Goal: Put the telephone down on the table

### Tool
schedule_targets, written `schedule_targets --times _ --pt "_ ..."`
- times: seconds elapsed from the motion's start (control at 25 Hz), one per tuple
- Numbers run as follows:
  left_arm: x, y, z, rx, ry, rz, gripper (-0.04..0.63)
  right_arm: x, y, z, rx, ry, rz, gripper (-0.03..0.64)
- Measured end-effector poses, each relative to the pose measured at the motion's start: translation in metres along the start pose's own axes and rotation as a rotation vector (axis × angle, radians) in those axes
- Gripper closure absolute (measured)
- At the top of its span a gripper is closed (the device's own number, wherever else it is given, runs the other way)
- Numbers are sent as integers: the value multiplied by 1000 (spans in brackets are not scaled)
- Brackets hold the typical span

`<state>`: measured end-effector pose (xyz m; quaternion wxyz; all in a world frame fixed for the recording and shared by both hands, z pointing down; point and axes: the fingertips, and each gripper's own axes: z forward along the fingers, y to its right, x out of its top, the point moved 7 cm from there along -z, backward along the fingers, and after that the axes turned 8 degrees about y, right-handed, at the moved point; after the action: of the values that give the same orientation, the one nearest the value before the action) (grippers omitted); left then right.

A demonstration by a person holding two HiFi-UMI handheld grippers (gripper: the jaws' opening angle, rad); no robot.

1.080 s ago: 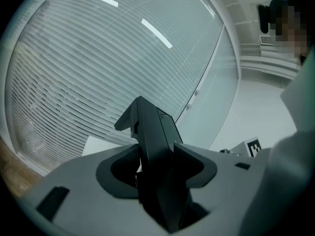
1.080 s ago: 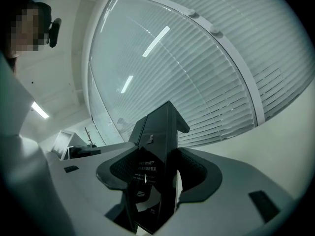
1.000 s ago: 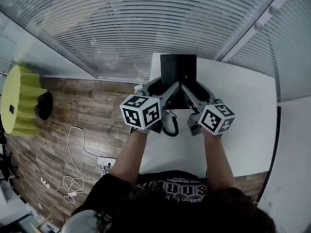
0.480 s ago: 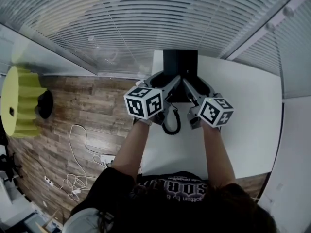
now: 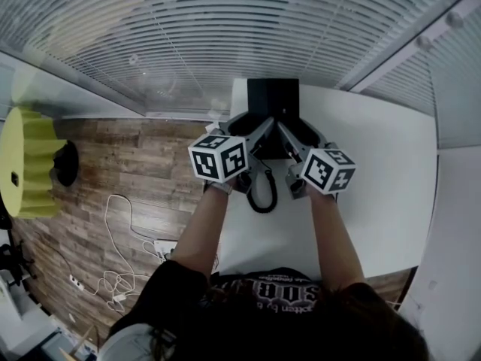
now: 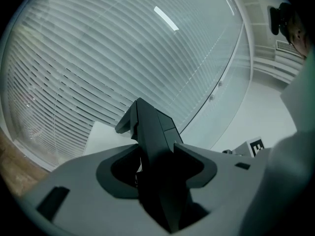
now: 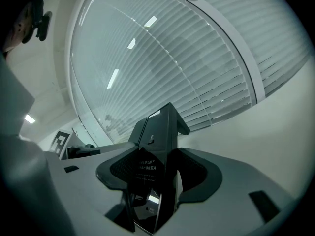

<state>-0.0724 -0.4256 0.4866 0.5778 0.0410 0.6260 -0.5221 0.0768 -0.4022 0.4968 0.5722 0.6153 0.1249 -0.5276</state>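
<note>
A black telephone [image 5: 273, 107] is over the far edge of the white table [image 5: 376, 171], gripped from both sides. My left gripper [image 5: 258, 135] is shut on its left side, my right gripper [image 5: 287, 135] on its right side. The telephone's black coiled cord [image 5: 262, 192] hangs between the two marker cubes towards the person. In the left gripper view the telephone [image 6: 152, 132] stands wedged between the jaws of the left gripper [image 6: 157, 173]. The right gripper view shows the telephone's glossy printed side [image 7: 160, 146] clamped in the right gripper [image 7: 157, 178]. Whether the telephone touches the table is hidden.
Window blinds [image 5: 225, 28] run close behind the table's far edge. To the left, a wooden floor [image 5: 143, 171] holds loose white cables and a power strip [image 5: 161, 250], a yellow-green ribbed stool [image 5: 30, 160] and a small black object [image 5: 66, 162]. A white wall [image 5: 458, 224] borders the right.
Both grippers have sunk towards the table with the telephone still clamped between them, moving a little away from the person. The cord hangs as before.
</note>
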Motion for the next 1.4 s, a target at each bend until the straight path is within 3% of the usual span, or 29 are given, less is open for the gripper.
schedule_targets --times 0.72,1.12,1.4 --pt "-12 -19 6 -1 -8 -28 390 -12 10 12 -22 -59 -29 359" --pt "-14 -16 5 28 -27 62 396 -14 9 11 -52 -88 -84 359" --pt "-12 -13 6 61 -39 176 371 -13 9 11 -59 -92 -113 358"
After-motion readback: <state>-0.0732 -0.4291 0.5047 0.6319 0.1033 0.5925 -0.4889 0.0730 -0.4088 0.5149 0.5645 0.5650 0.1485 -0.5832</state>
